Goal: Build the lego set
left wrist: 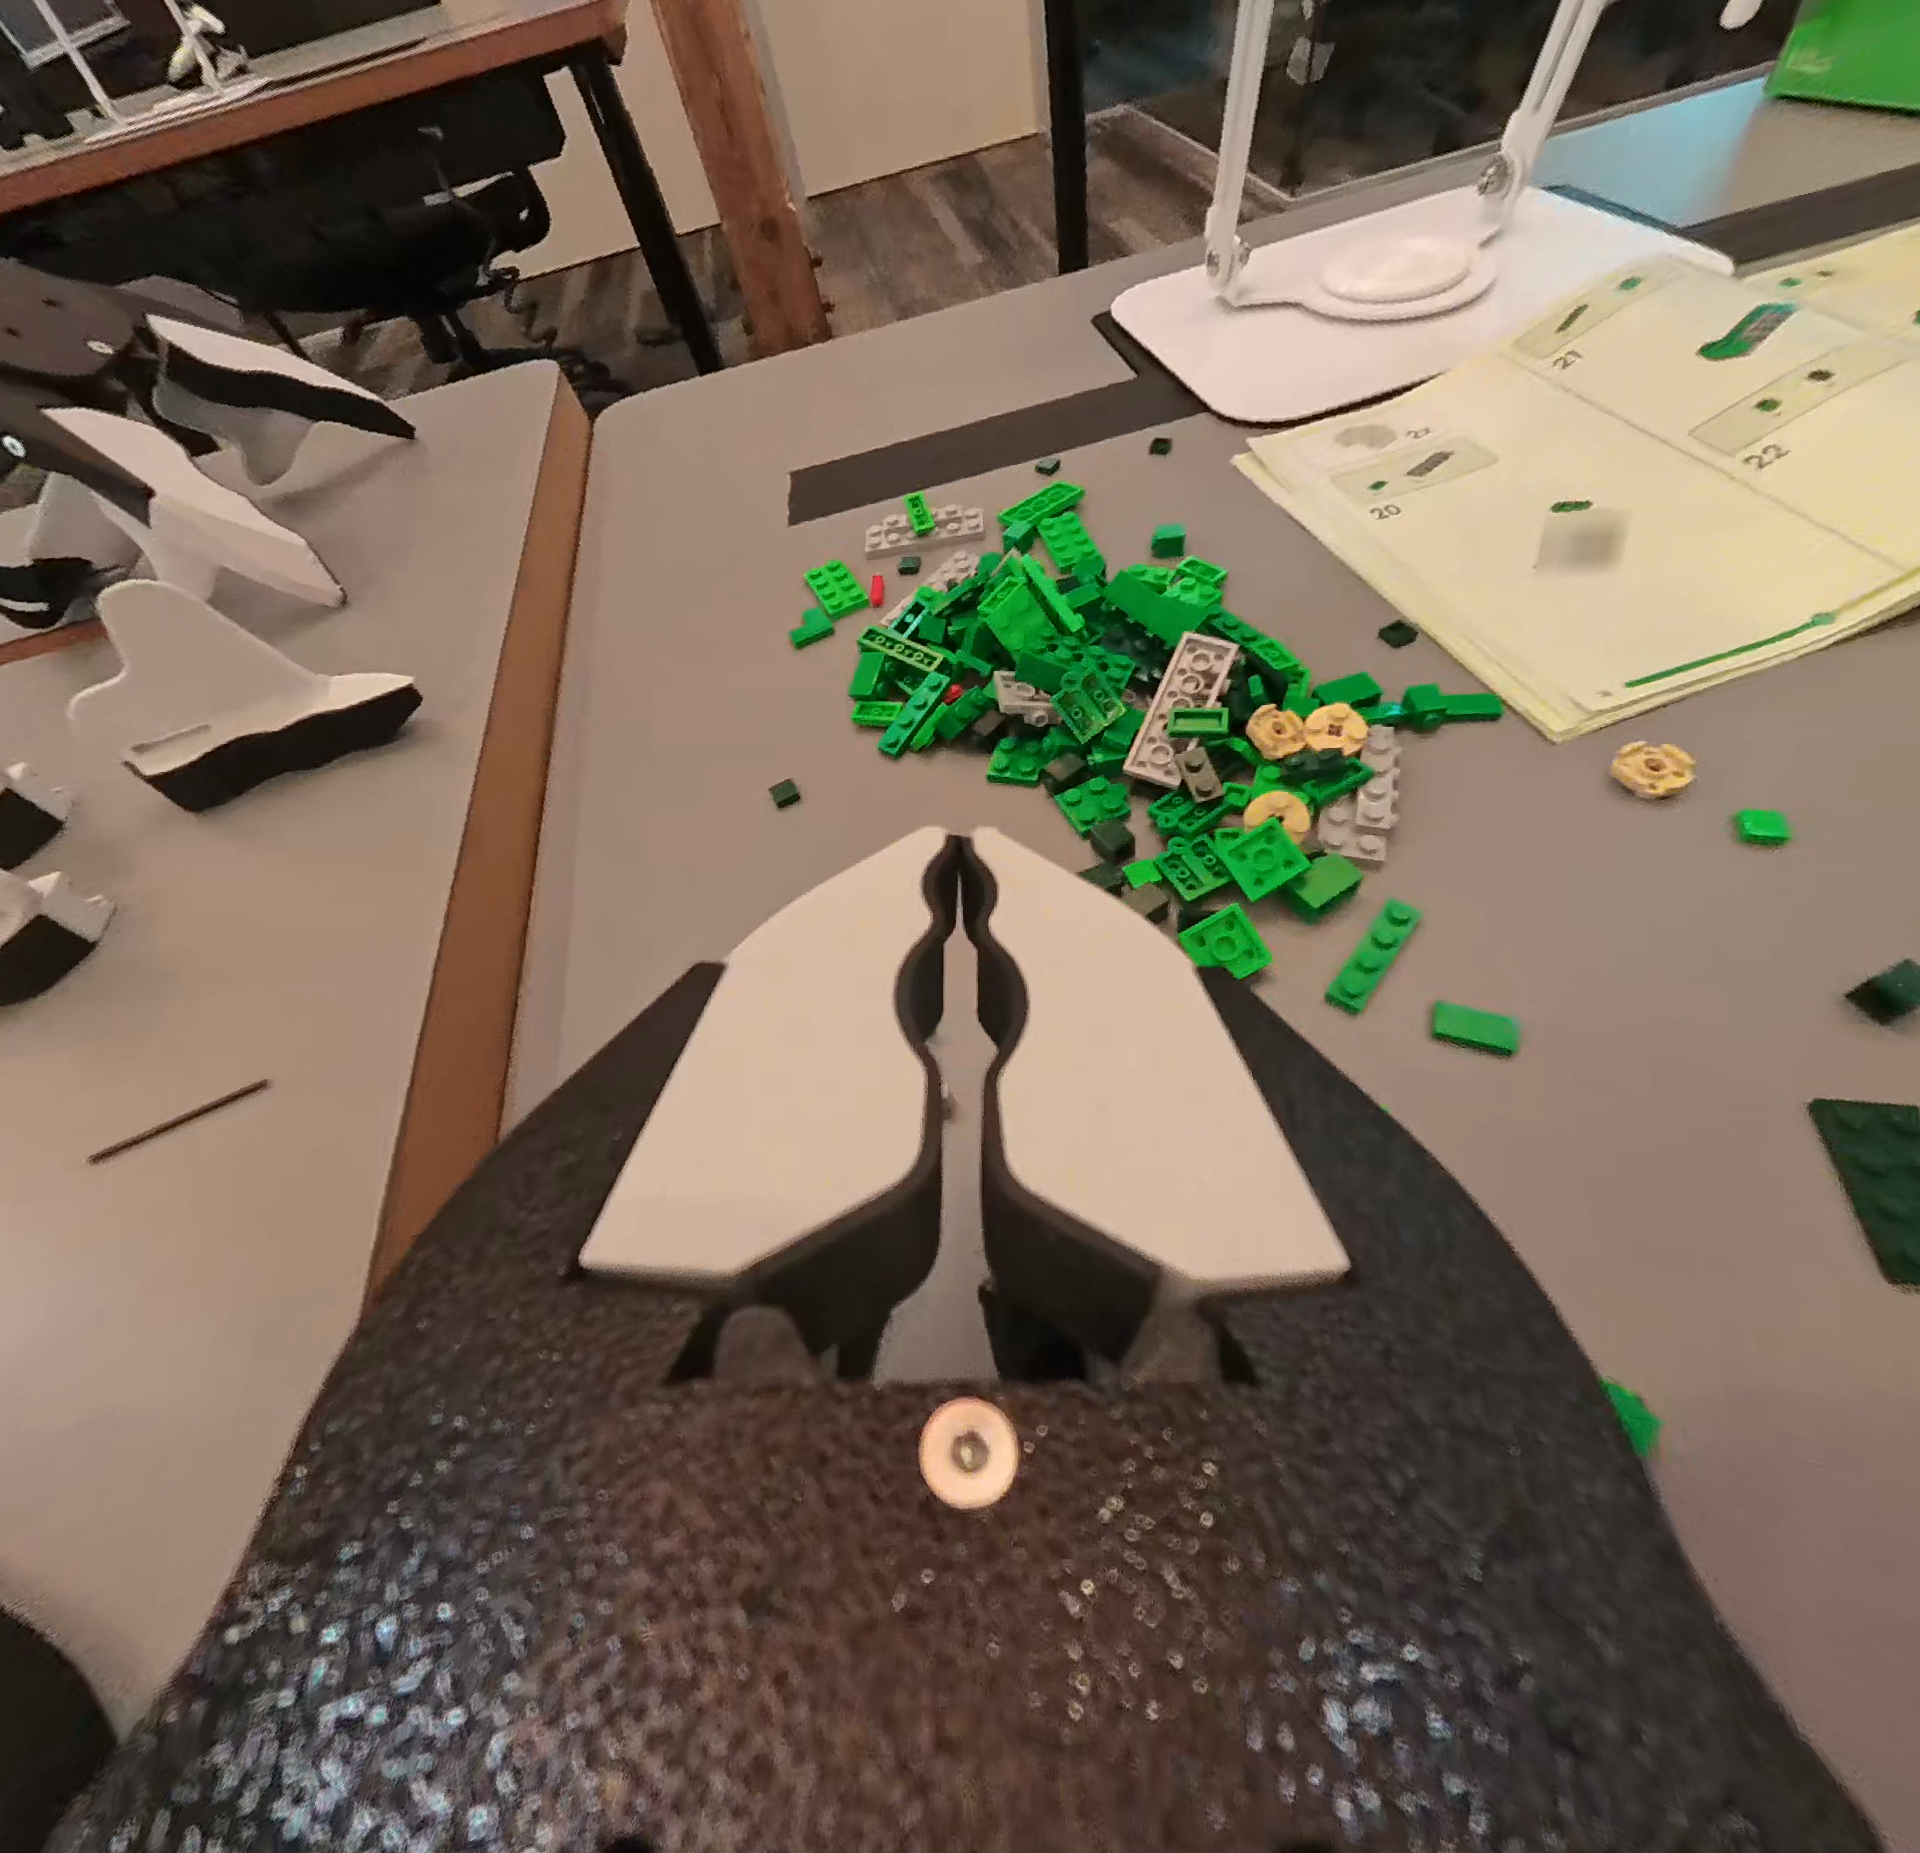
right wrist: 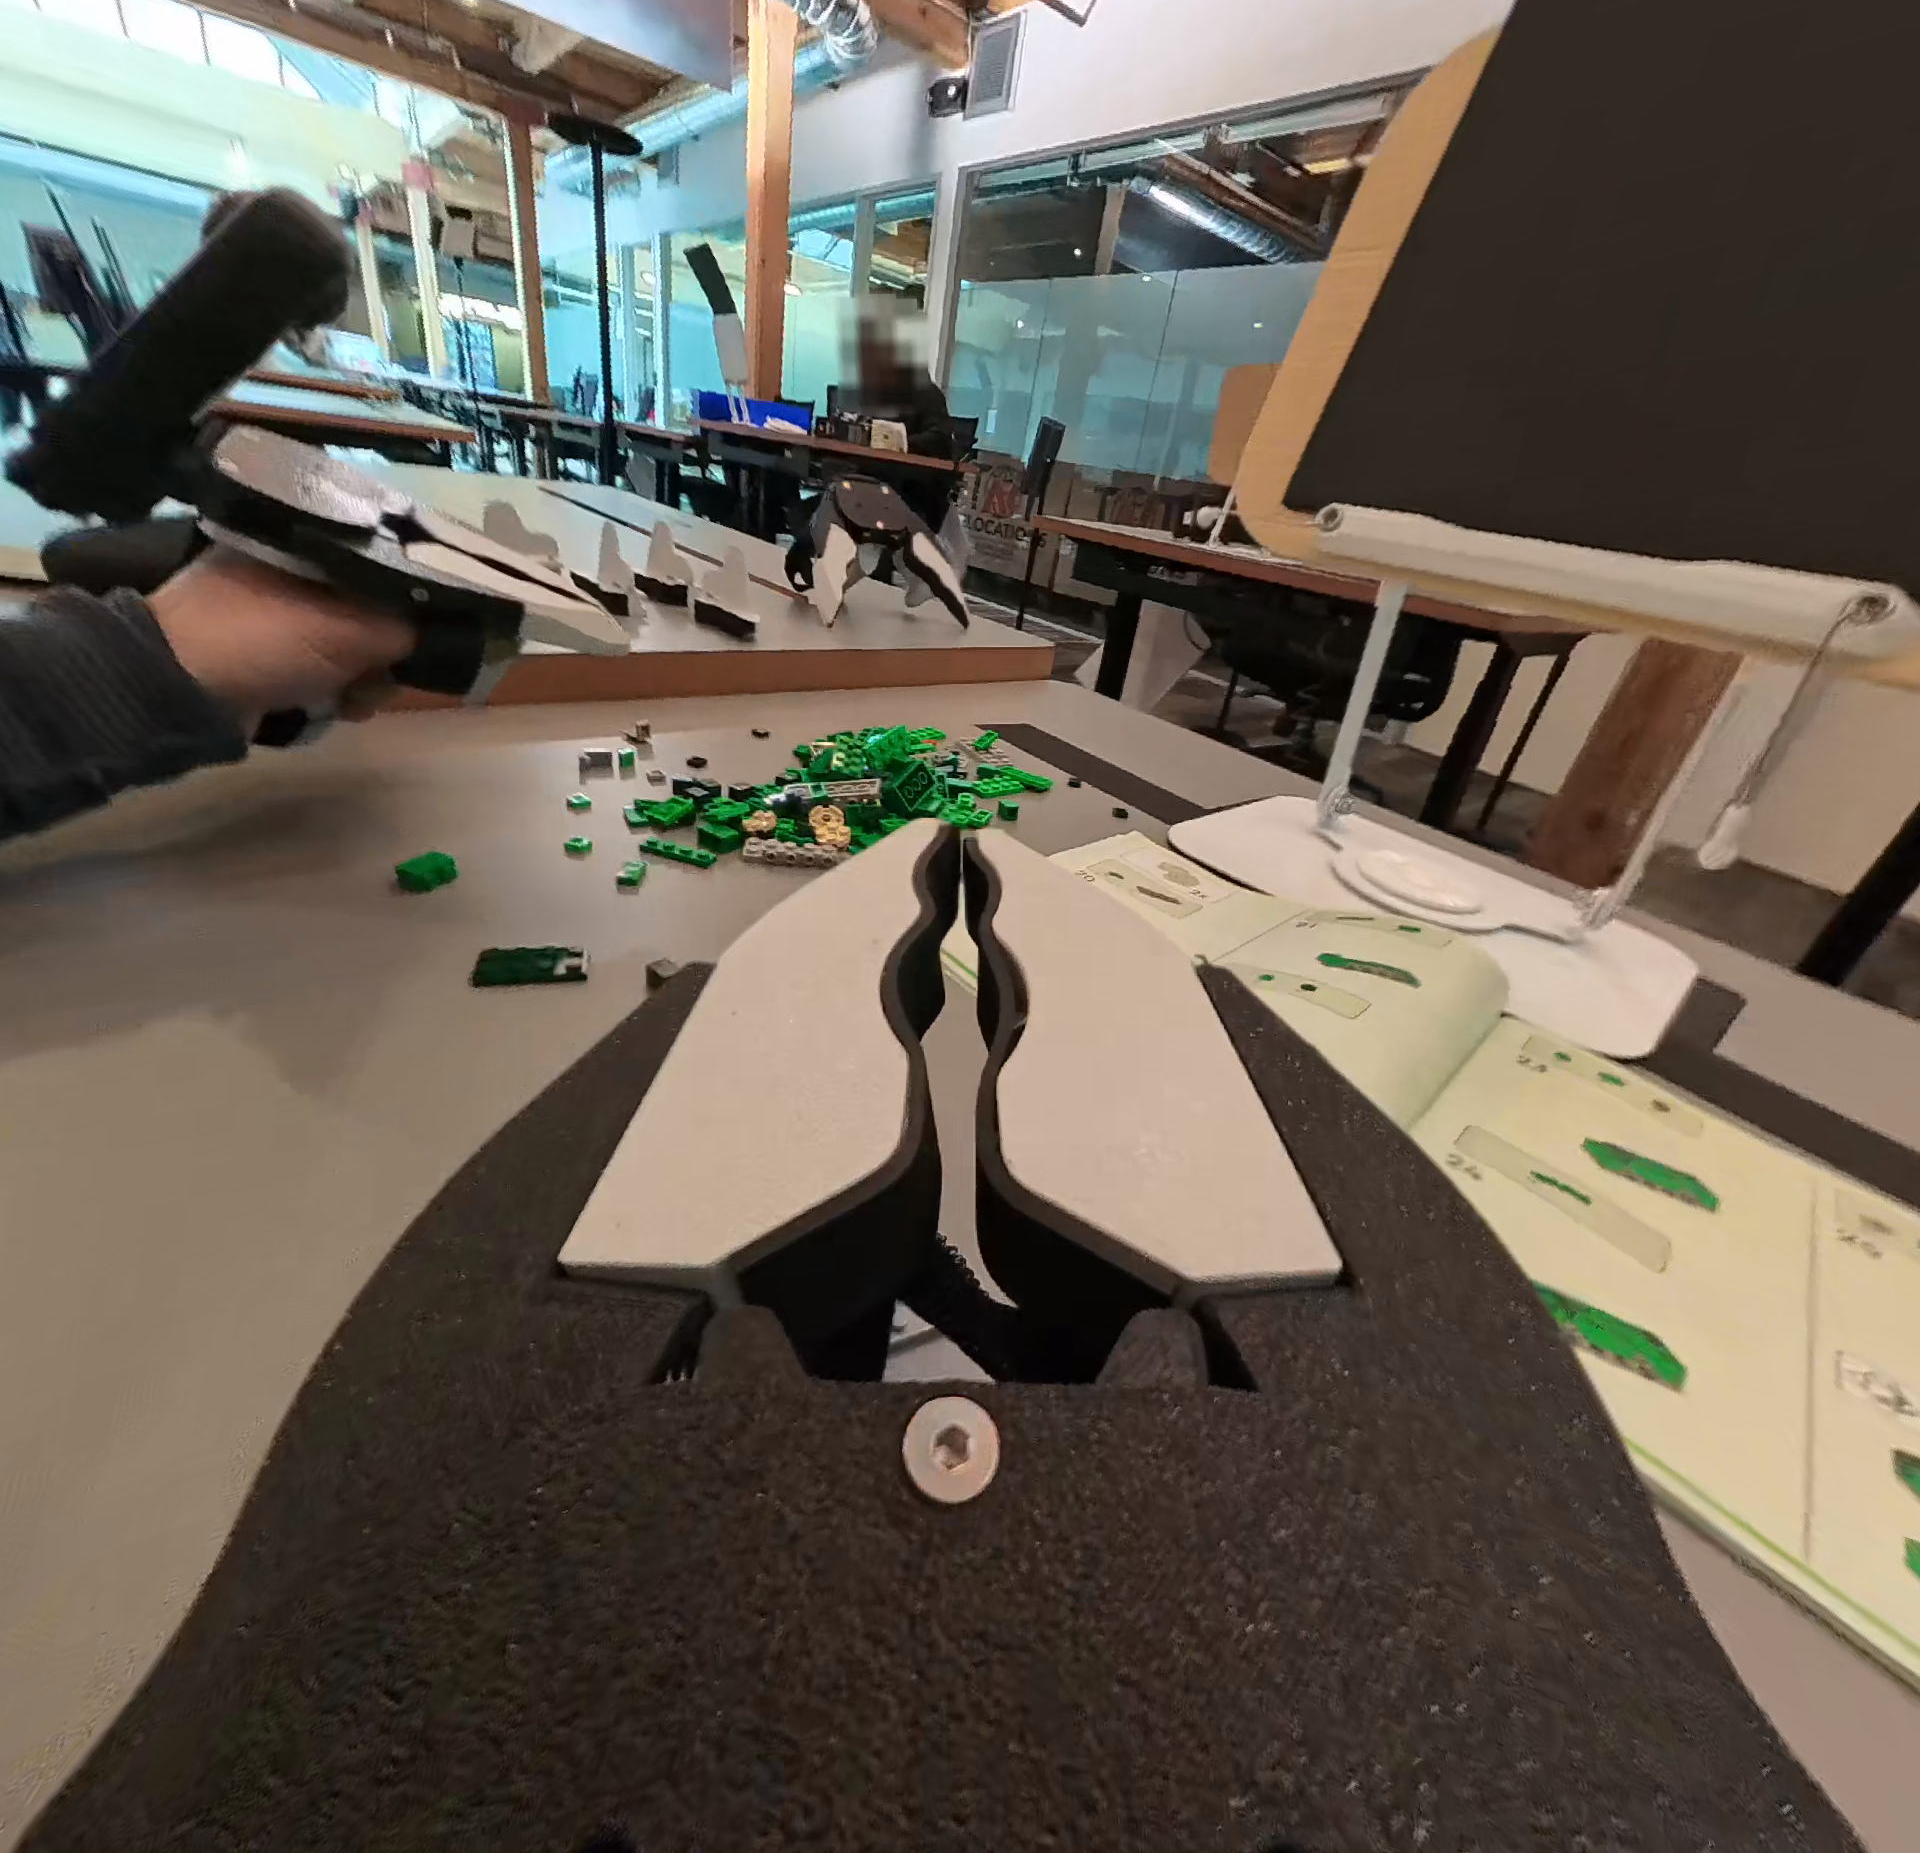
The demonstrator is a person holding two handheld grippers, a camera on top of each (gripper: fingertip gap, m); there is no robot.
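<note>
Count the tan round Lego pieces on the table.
4. Three tan round pieces lie at the pile's right edge. The fourth lies apart, near the instruction booklet. More may be buried in the pile.

The left wrist view looks steeply down from close above the table (left wrist: 675,577), brick pile (left wrist: 1101,702) at 12 o'clock; the right wrist view sits low, facing level across the room; both share the pile (right wrist: 831,795), booklet (right wrist: 1558,1159) and lamp base (right wrist: 1455,899).
</note>
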